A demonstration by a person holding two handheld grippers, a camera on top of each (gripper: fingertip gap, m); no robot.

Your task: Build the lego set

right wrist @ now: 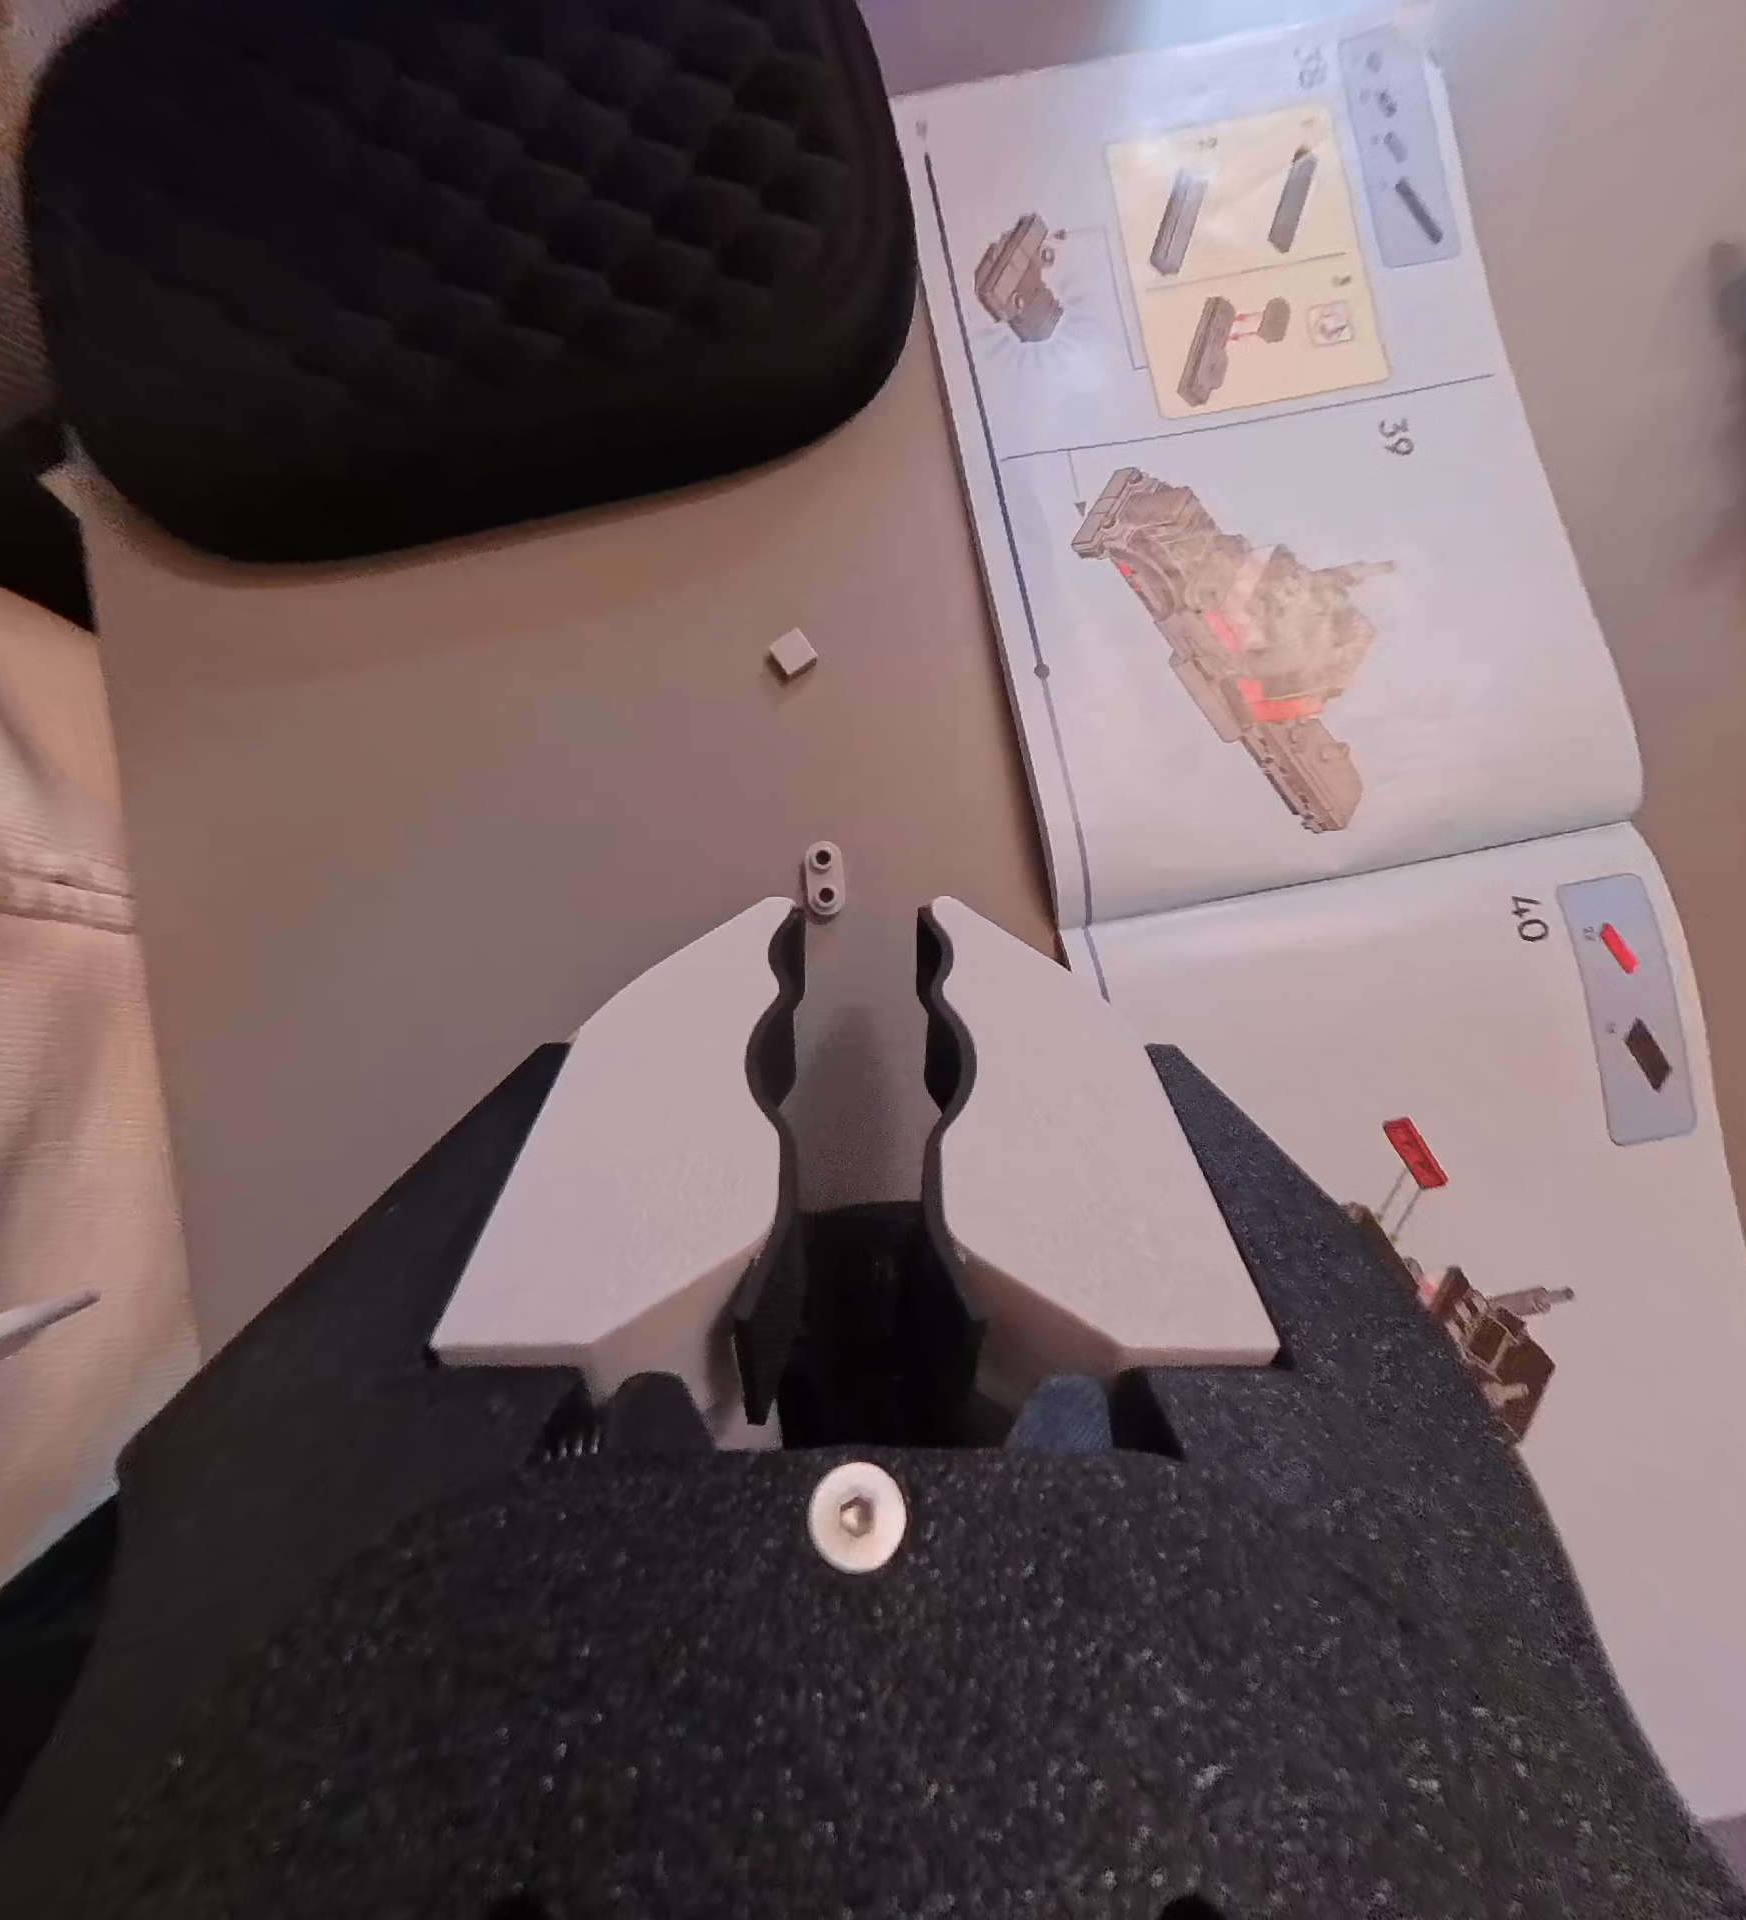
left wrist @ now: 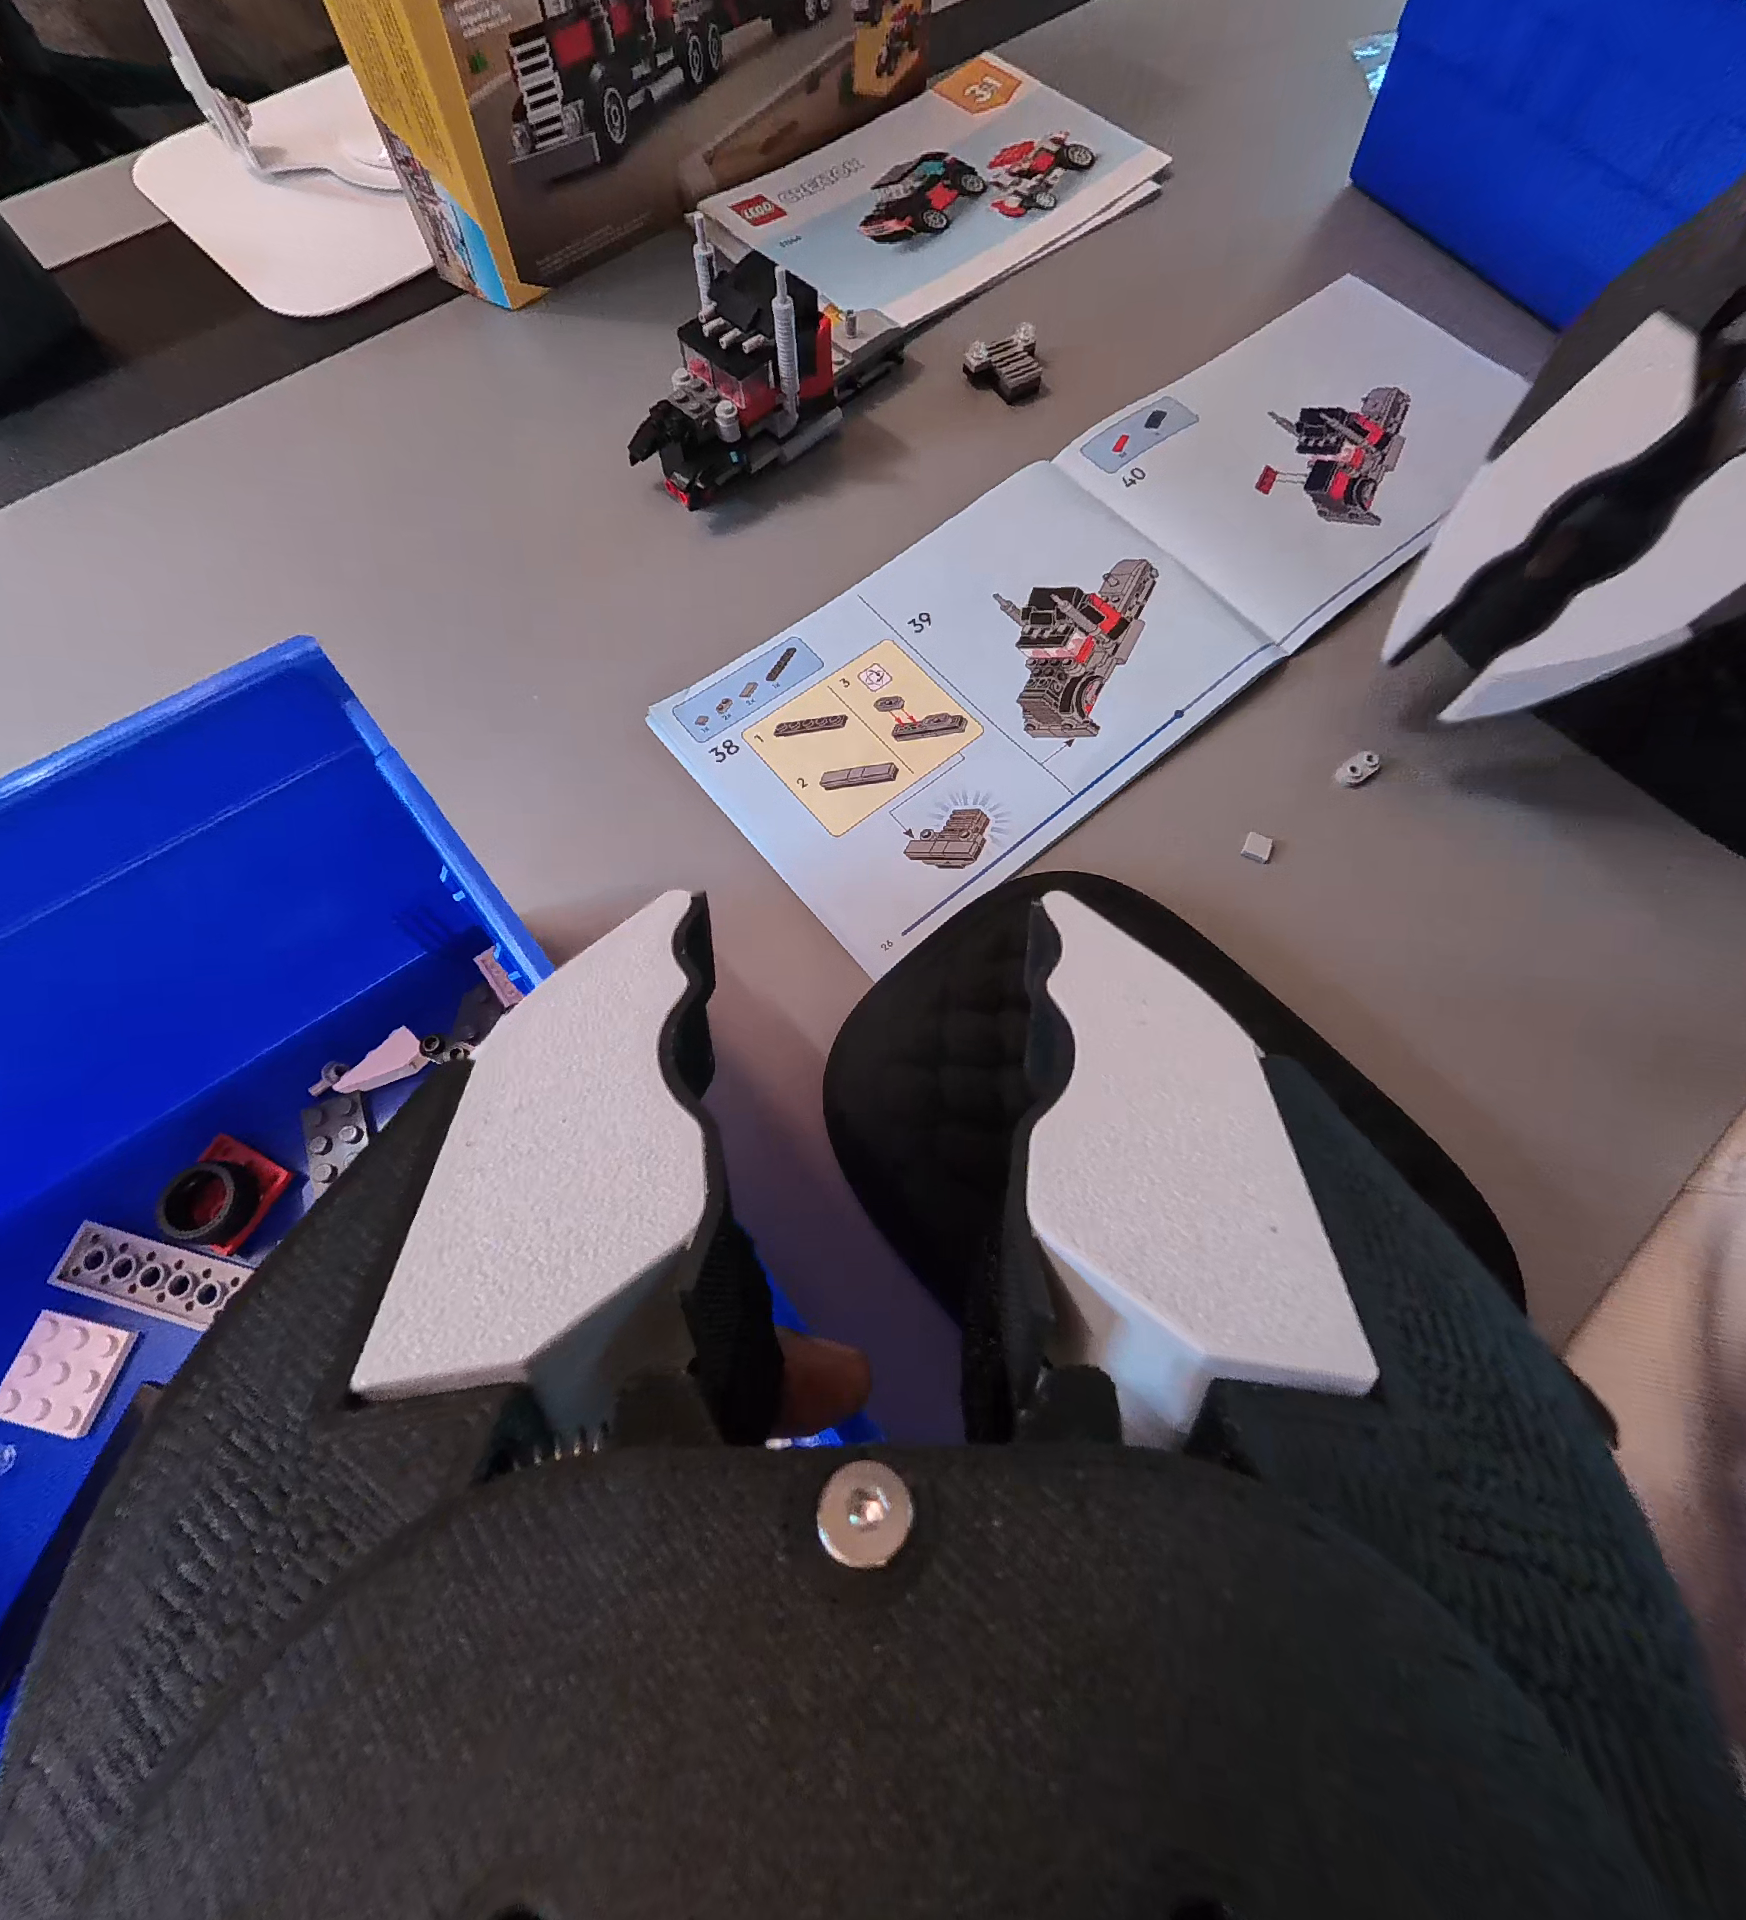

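Closing in on a small grey two-stud plate (right wrist: pixel 822 879) with the right gripper (right wrist: pixel 861 914), fingers apart and empty.

Judged as a part pickup for the sub-assembly on the open instruction booklet (right wrist: pixel 1295 623), at right of the right wrist frame. Plate lying flat on the table (right wrist: pixel 536 935), just beyond the left fingertip, a small grey square tile (right wrist: pixel 791 657) further up. Next move likely needing a slight shift leftward and down to straddle the plate before squeezing. Left gripper (left wrist: pixel 864 914) idle at lower centre of its frame, fingers spread wide, holding nothing, beside the blue bin (left wrist: pixel 173 831) of loose parts. Partly built black and red truck (left wrist: pixel 755 390) standing upper centre, near the box (left wrist: pixel 536 125).
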